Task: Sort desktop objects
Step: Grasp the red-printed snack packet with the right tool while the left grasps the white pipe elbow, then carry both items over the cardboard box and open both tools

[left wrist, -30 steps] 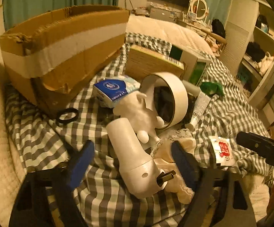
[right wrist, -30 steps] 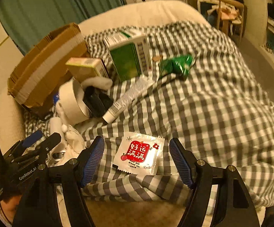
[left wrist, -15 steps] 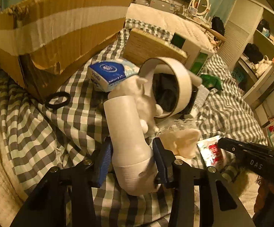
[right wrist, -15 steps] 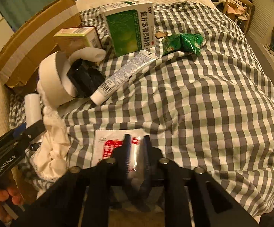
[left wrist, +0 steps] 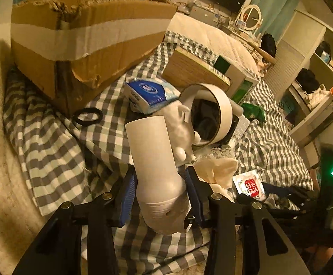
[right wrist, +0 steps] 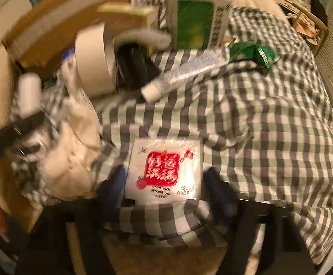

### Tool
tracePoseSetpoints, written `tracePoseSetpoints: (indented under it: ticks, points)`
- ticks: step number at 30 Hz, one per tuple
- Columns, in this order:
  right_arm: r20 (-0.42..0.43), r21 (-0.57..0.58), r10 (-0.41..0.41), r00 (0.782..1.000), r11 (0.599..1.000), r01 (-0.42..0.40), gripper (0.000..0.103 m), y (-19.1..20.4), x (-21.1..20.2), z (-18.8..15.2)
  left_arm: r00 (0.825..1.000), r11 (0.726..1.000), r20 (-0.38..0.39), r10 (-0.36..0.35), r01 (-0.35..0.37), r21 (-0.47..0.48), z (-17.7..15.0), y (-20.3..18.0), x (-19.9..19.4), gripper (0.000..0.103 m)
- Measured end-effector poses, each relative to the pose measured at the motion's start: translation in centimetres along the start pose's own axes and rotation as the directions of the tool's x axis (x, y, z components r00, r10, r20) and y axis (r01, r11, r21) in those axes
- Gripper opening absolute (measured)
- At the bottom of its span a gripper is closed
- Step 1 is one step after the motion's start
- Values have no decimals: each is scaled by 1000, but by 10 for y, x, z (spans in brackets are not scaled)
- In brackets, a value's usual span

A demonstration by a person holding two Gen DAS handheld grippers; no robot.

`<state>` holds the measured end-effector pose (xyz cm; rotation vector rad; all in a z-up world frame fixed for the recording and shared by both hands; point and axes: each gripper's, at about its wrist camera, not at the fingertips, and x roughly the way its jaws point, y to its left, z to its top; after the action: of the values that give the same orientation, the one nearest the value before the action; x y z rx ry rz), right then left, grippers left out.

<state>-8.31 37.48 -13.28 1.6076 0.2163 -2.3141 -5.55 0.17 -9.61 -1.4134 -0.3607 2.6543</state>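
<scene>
My left gripper [left wrist: 160, 190] is shut on a white cylinder-shaped device [left wrist: 155, 155], which stands tilted over the checked cloth. A white figurine [left wrist: 180, 128] and a wide tape roll [left wrist: 221, 110] lie just behind it. In the blurred right wrist view, my right gripper [right wrist: 165, 183] is open. Its fingers stand on either side of a flat white packet with a red label [right wrist: 164, 171], which lies on the cloth near the front edge. The same packet [left wrist: 250, 184] shows at the right of the left wrist view.
A torn cardboard box [left wrist: 86, 34] stands at the back left, with a black ring [left wrist: 88, 116] and a blue tissue pack [left wrist: 150, 91] near it. A white tube [right wrist: 184, 73], a green snack bag [right wrist: 251, 52] and a green box [right wrist: 194, 20] lie farther back. A cream cloth [left wrist: 219, 171] is bunched beside the cylinder.
My left gripper shut on the white cylinder and has tilted it up. My right gripper shut on the packet half a second ago and now stands open around it.
</scene>
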Motion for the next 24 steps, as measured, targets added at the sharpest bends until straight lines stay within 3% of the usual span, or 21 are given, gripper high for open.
tracePoseSetpoints:
  ticks: [4, 12, 15, 19, 22, 24]
  points:
    - [14, -25, -19, 1000, 999, 20, 35, 4, -3, 0, 999, 1000, 31, 7, -7, 3, 4, 1, -10, 43]
    - [155, 15, 42, 987, 999, -45, 34, 0, -52, -1, 986, 998, 167, -20, 10, 62, 19, -9, -56, 43]
    - [255, 18, 93, 962, 995, -101, 34, 0, -83, 11, 966, 995, 247, -75, 58, 77, 36, -11, -88, 43]
    - [353, 4, 153, 923, 986, -165, 34, 12, -123, 46, 924, 991, 362, -124, 98, 90, 79, -8, -130, 43]
    - [421, -61, 219, 880, 975, -214, 34, 19, -152, 82, 896, 990, 422, -139, 114, 85, 123, 6, -143, 43]
    - [457, -101, 280, 845, 959, -263, 34, 35, -164, 111, 890, 994, 444, -101, 77, 73, 153, 21, -139, 43]
